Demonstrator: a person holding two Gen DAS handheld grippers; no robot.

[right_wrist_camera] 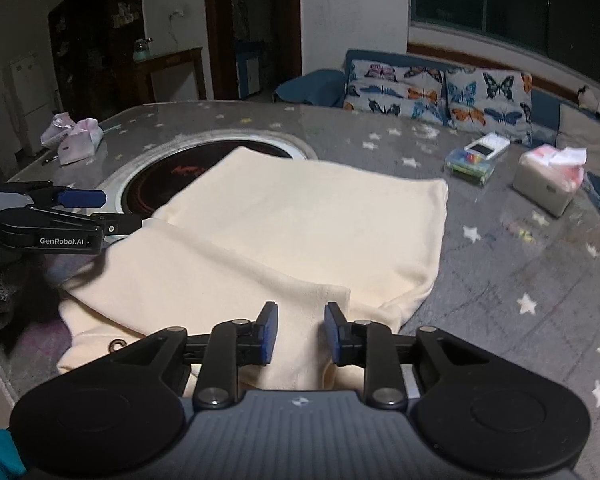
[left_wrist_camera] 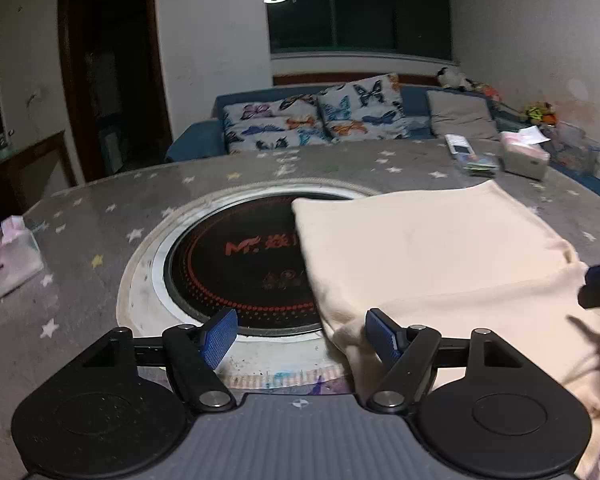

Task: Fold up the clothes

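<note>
A cream garment lies folded on the grey star-patterned table, partly over a round black induction hob. My left gripper is open and empty at the garment's near left edge; its right pad sits against the cloth. In the right wrist view the garment fills the middle. My right gripper is open, low over the garment's near edge, with cloth between the pads but not pinched. The left gripper shows at the left there.
Pink tissue packs lie at the table's left. A tissue box, a small clear box of coloured items and a white device sit at the far right. A sofa with butterfly cushions stands behind.
</note>
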